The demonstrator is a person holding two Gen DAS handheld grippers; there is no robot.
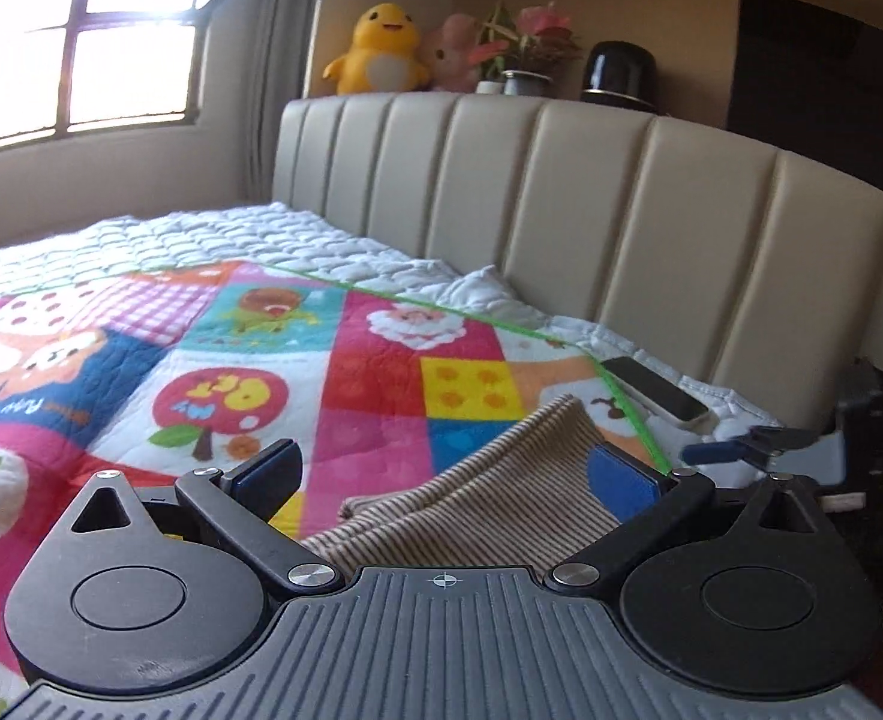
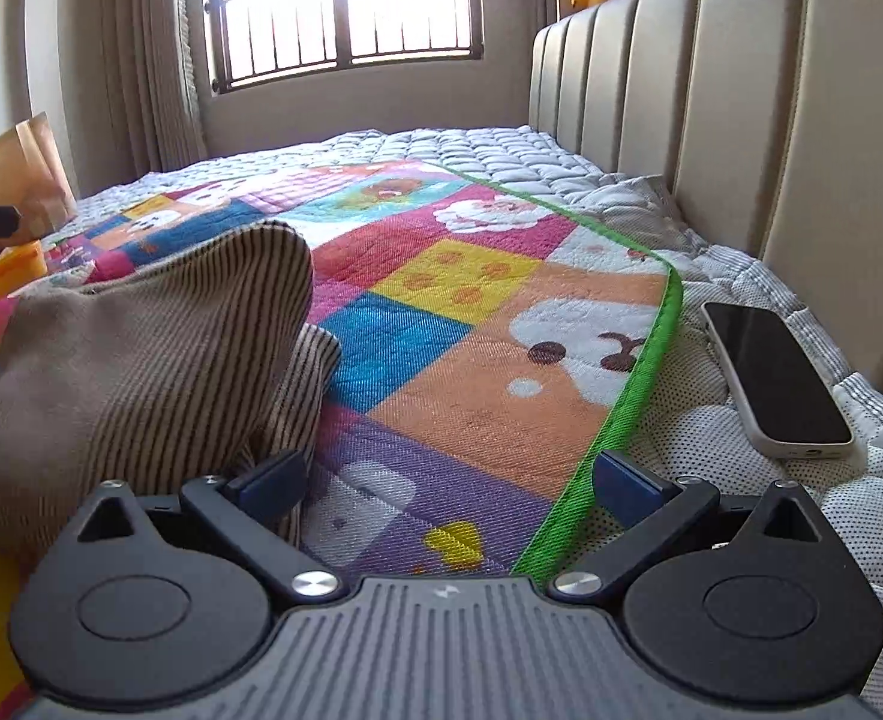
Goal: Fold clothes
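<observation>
Sunlit through a barred window (image 2: 345,6), the bedroom holds a bed with a padded beige headboard (image 1: 561,210), its ledge carrying a yellow plush duck (image 1: 381,51), a pink plush toy (image 1: 456,51) and a potted plant (image 1: 525,54). Over the white quilted mattress pad (image 1: 231,240) lies a bright patchwork blanket (image 1: 381,372) edged in green; its apple-tree patch bears upside-down letters too distorted to read with certainty. A phone (image 2: 777,378) in a pale case rests screen-up on the pad just beside the blanket's green border. The task garment, a beige striped garment (image 1: 489,504) with fine dark stripes, lies rumpled on the blanket near the bed's near edge. The left gripper (image 1: 453,474) has its jaws spread wide, the cloth bunched between them and against the blue pad on the right. The right gripper (image 2: 447,480) is likewise wide apart, gripping nothing; the garment rises in a fold touching its left finger (image 2: 267,483).
</observation>
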